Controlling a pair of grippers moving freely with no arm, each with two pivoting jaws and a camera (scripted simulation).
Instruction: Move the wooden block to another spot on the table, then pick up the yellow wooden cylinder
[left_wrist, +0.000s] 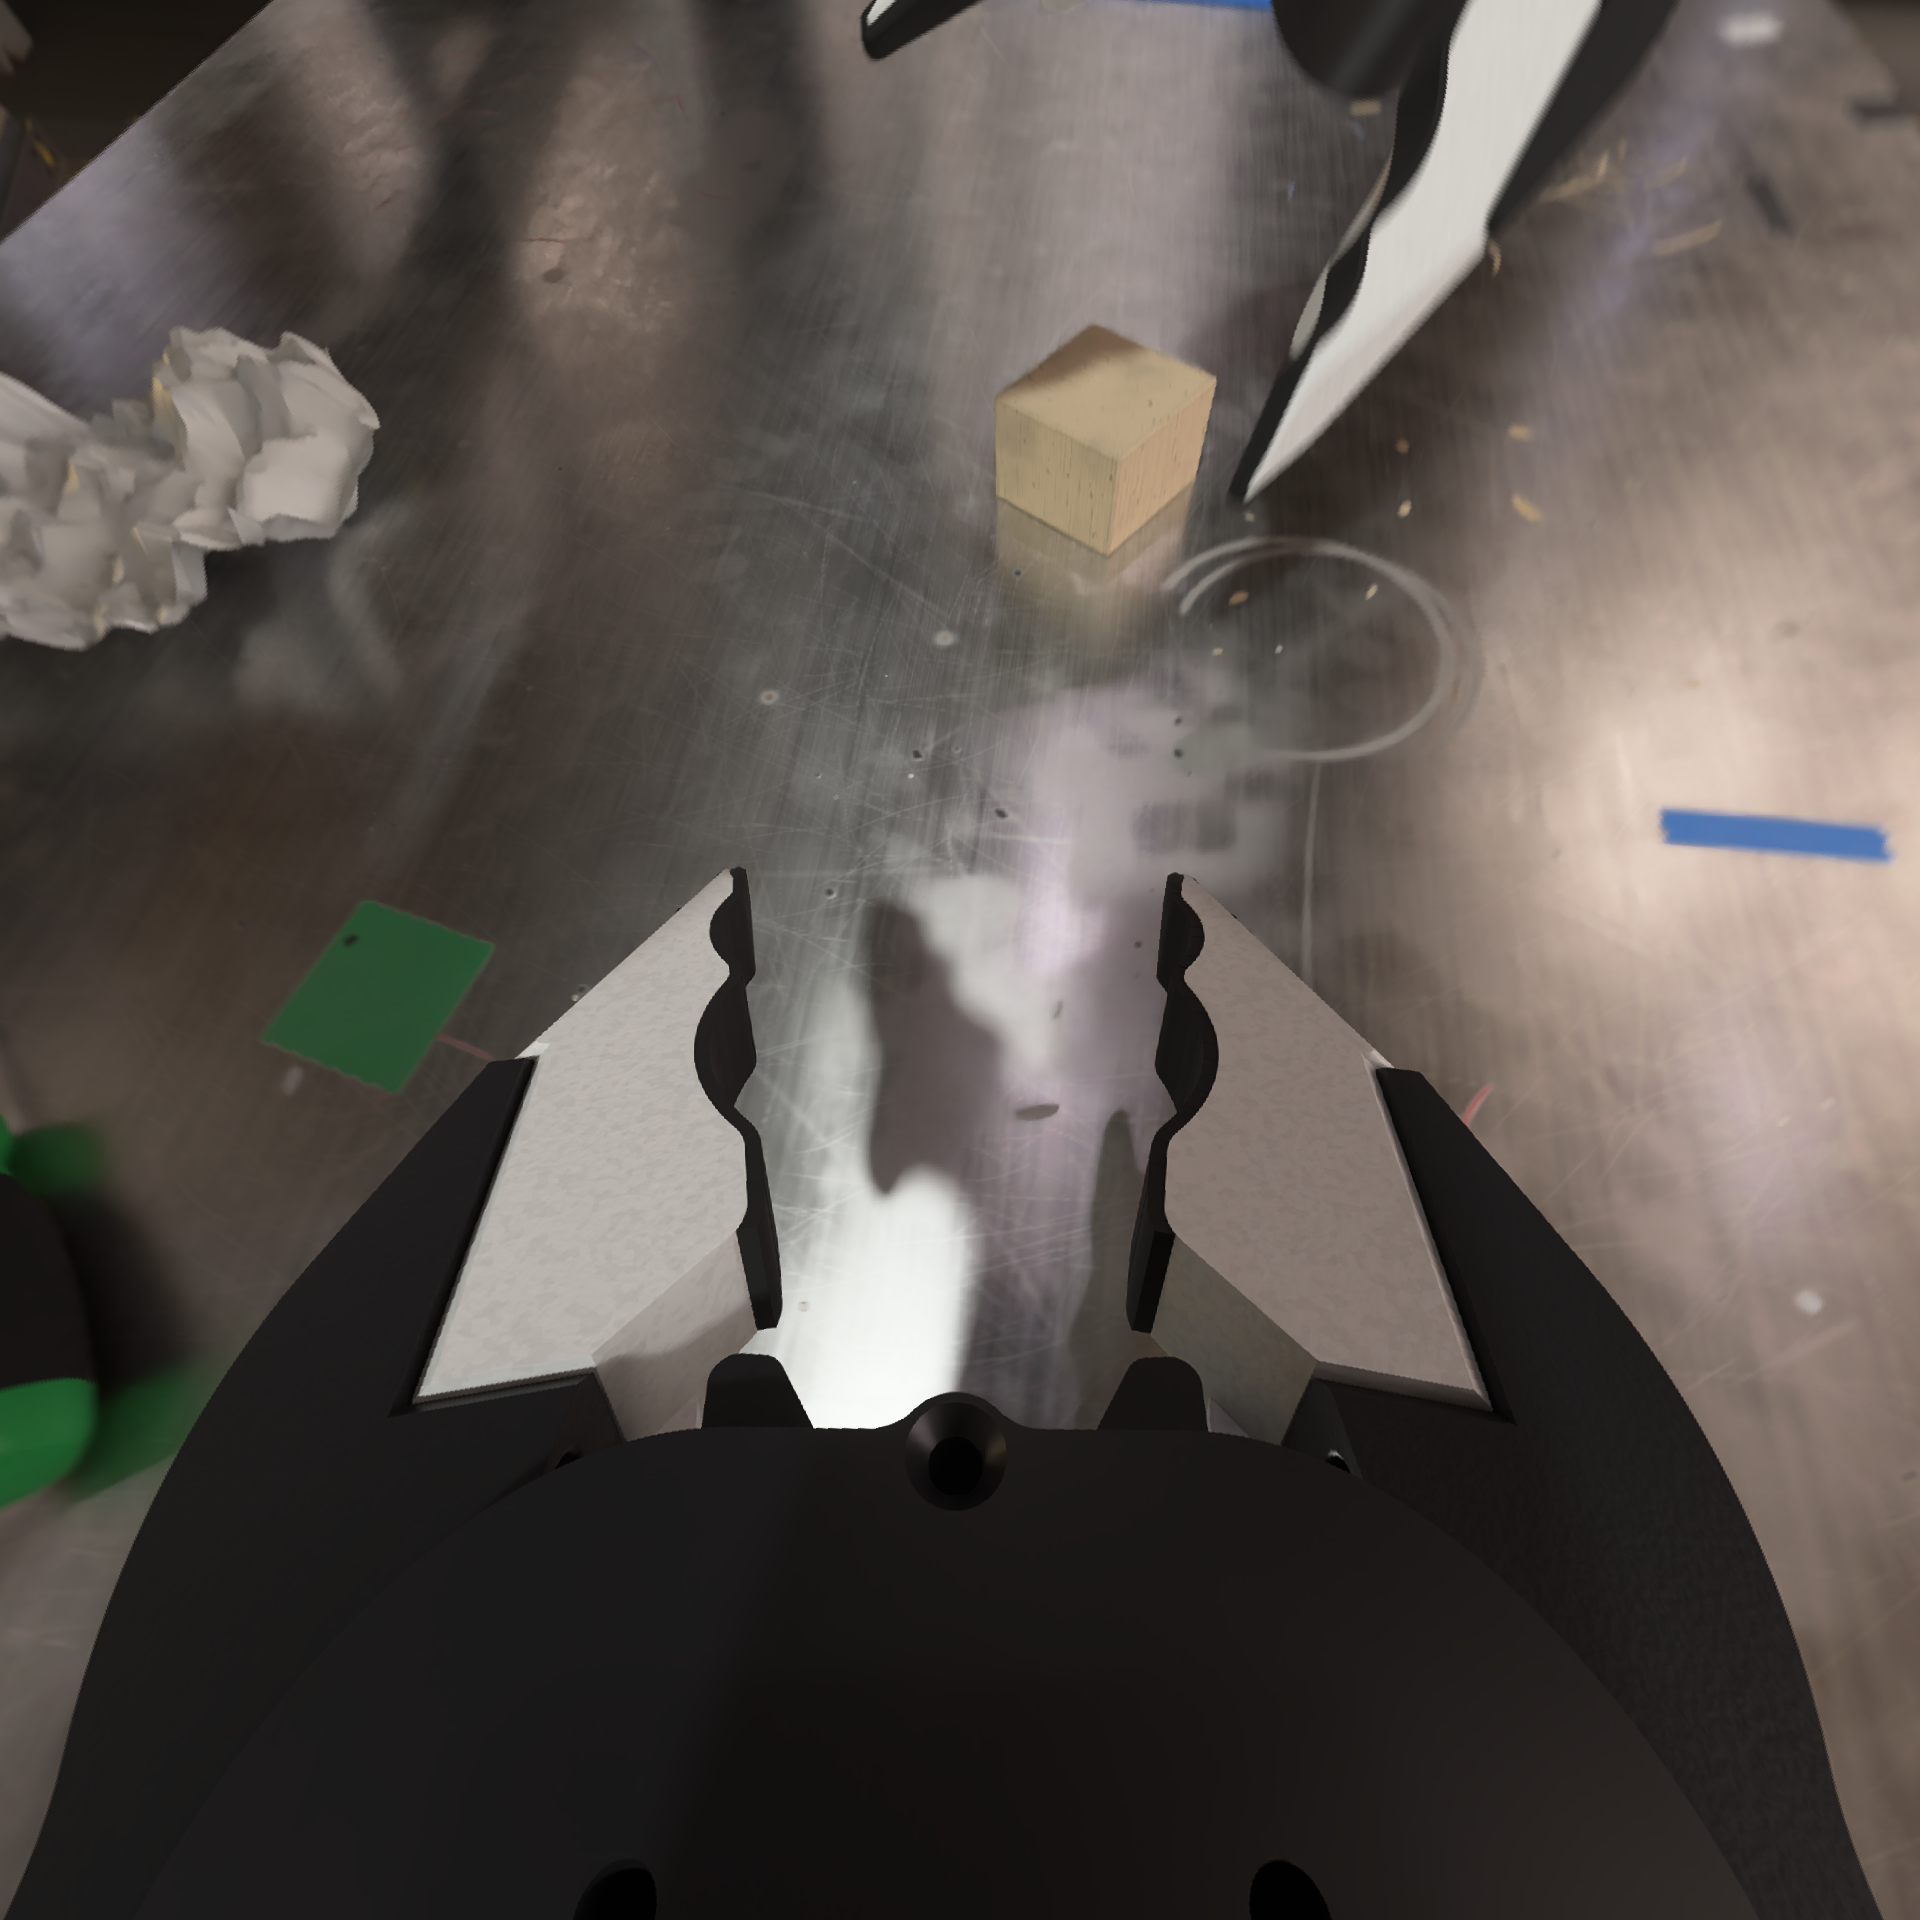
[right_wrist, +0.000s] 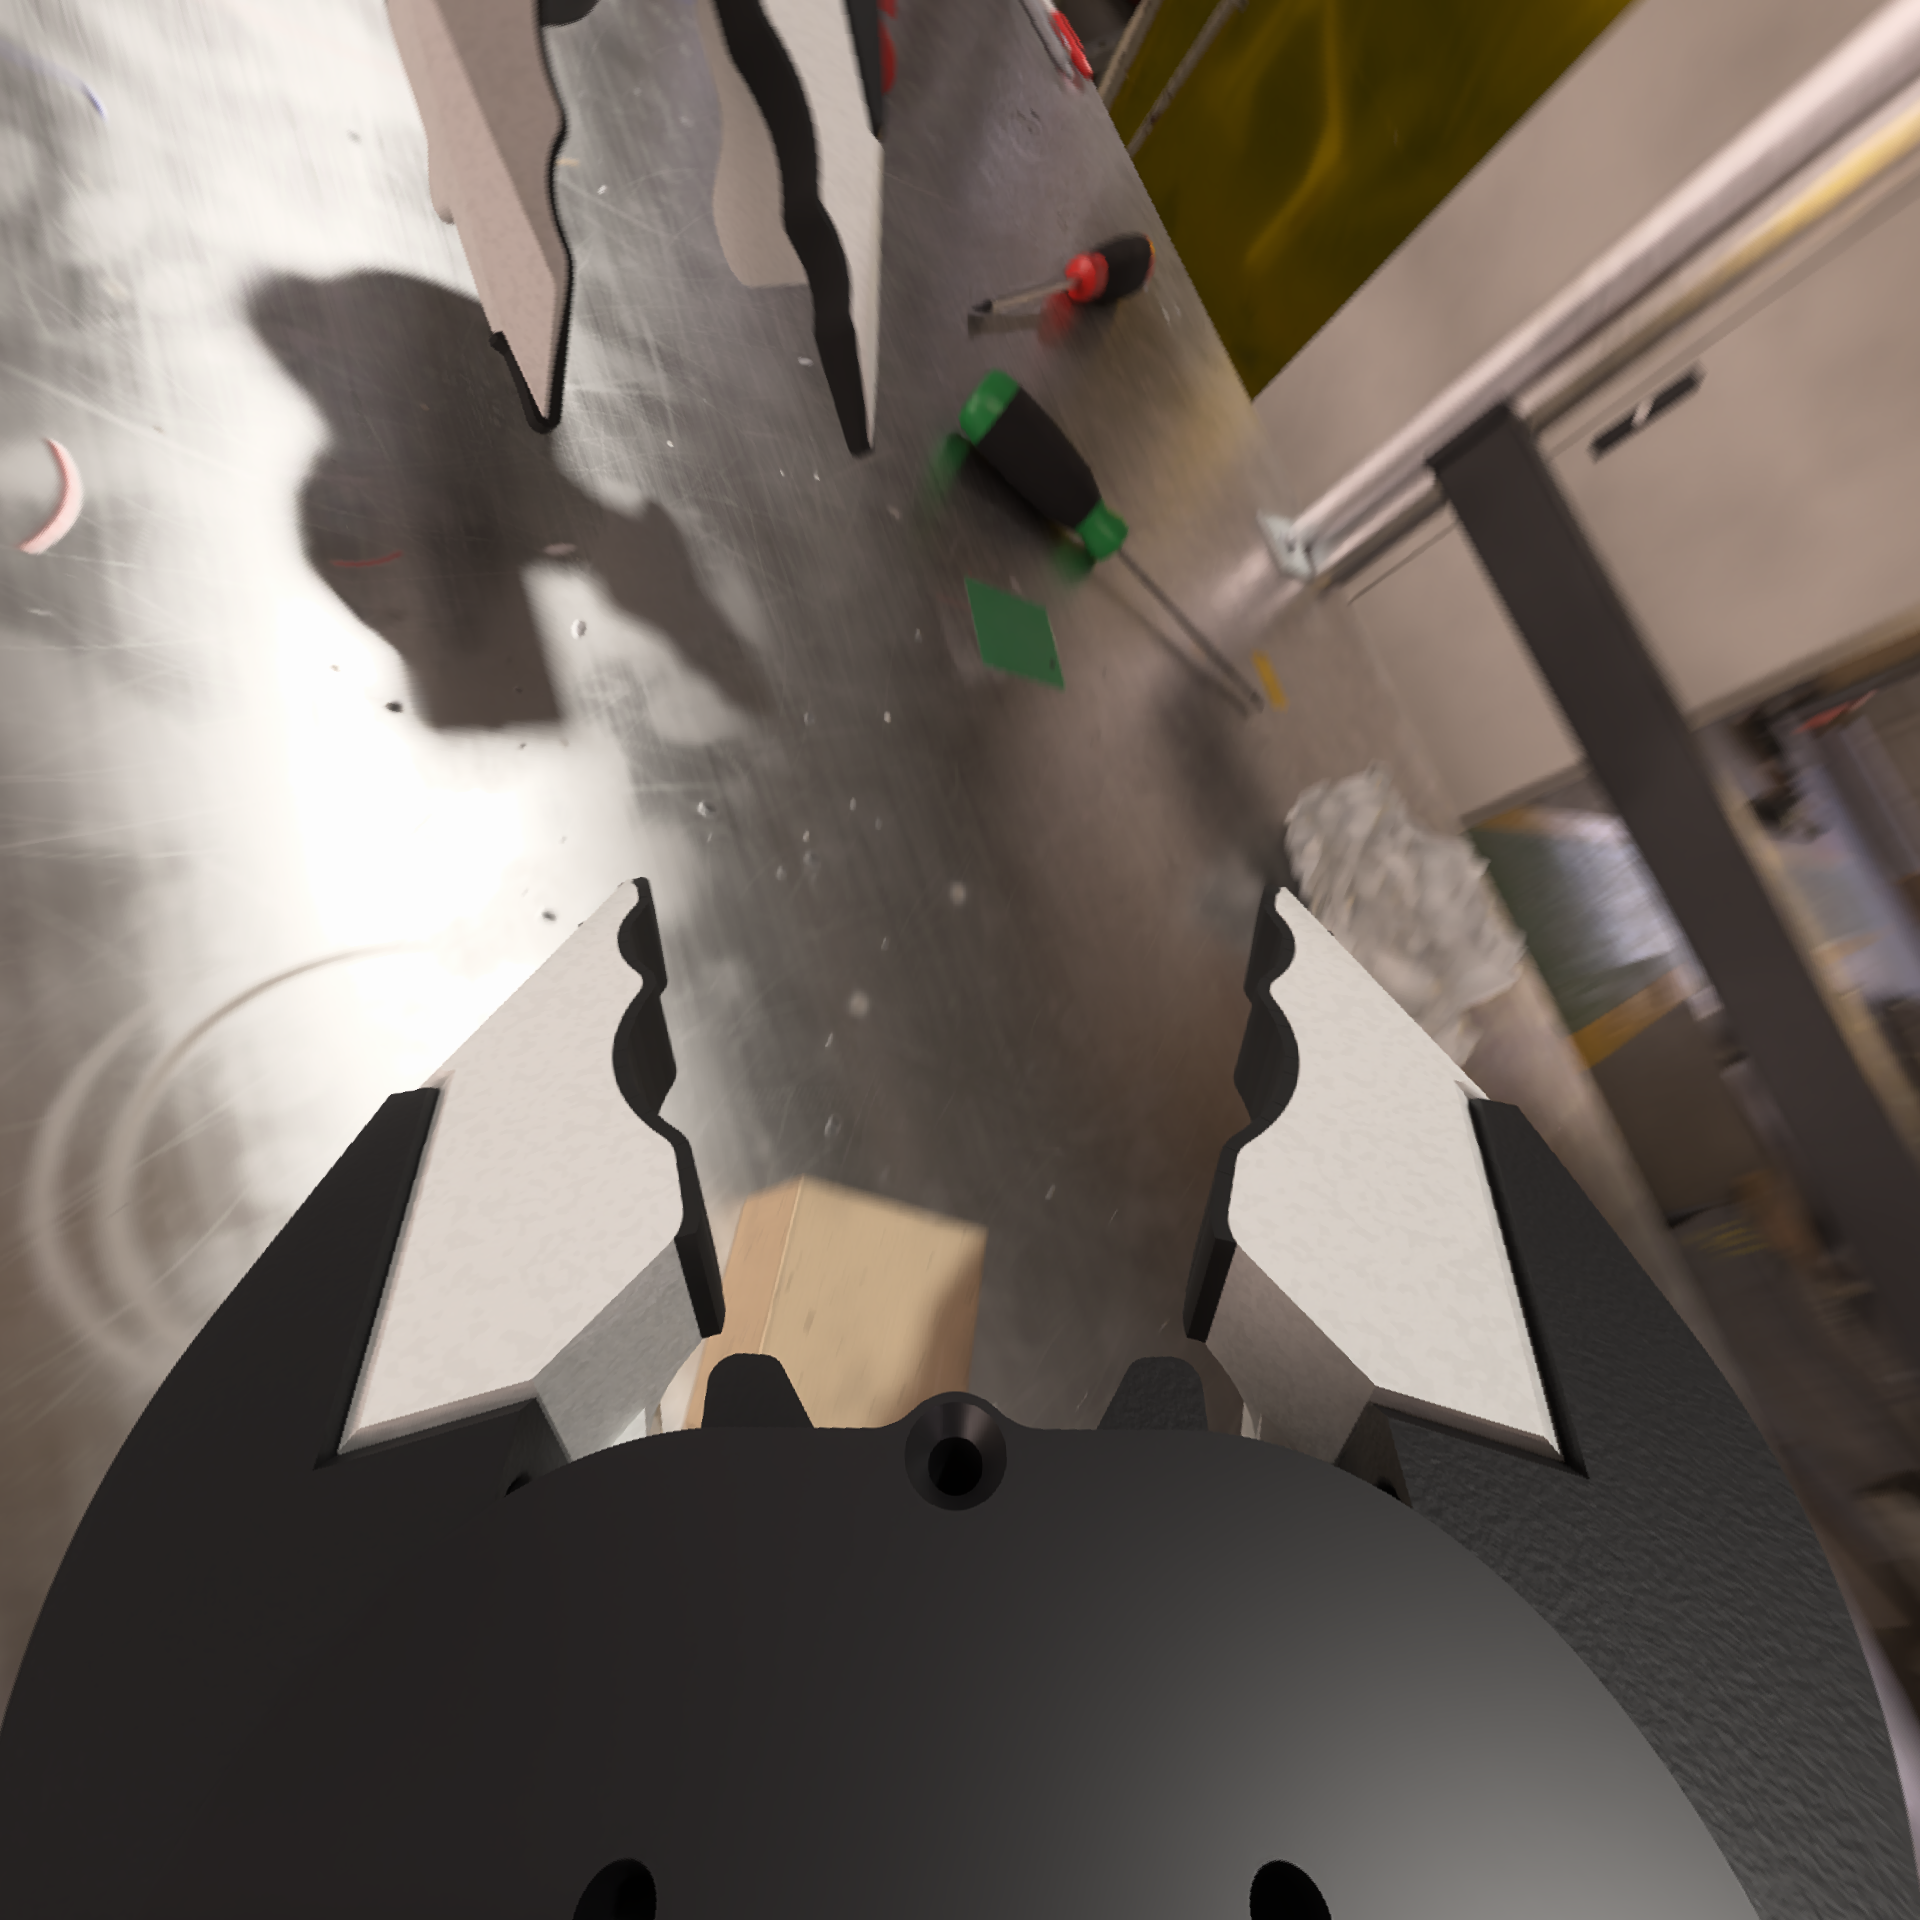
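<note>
A light wooden block (left_wrist: 1101, 452) stands on the scratched metal table (left_wrist: 623, 675), ahead of my left gripper (left_wrist: 956, 883), which is open and empty and well short of it. In the right wrist view the block (right_wrist: 852, 1309) lies low between the bases of the fingers of my right gripper (right_wrist: 951, 894), which is open, above the block and not touching it. One finger of the right gripper (left_wrist: 1382, 281) shows just right of the block in the left wrist view. The left gripper's fingers (right_wrist: 821, 239) show at the top of the right wrist view. No yellow cylinder is in view.
A crumpled white paper (left_wrist: 177, 488) lies at left; it also shows in the right wrist view (right_wrist: 1392, 894). A green card (left_wrist: 379, 997), a green-and-black screwdriver (right_wrist: 1039, 468), a red-and-black screwdriver (right_wrist: 1091, 275), blue tape (left_wrist: 1777, 836) and a wire loop (left_wrist: 1340, 644) lie on the table. The table edge runs along the right (right_wrist: 1226, 343).
</note>
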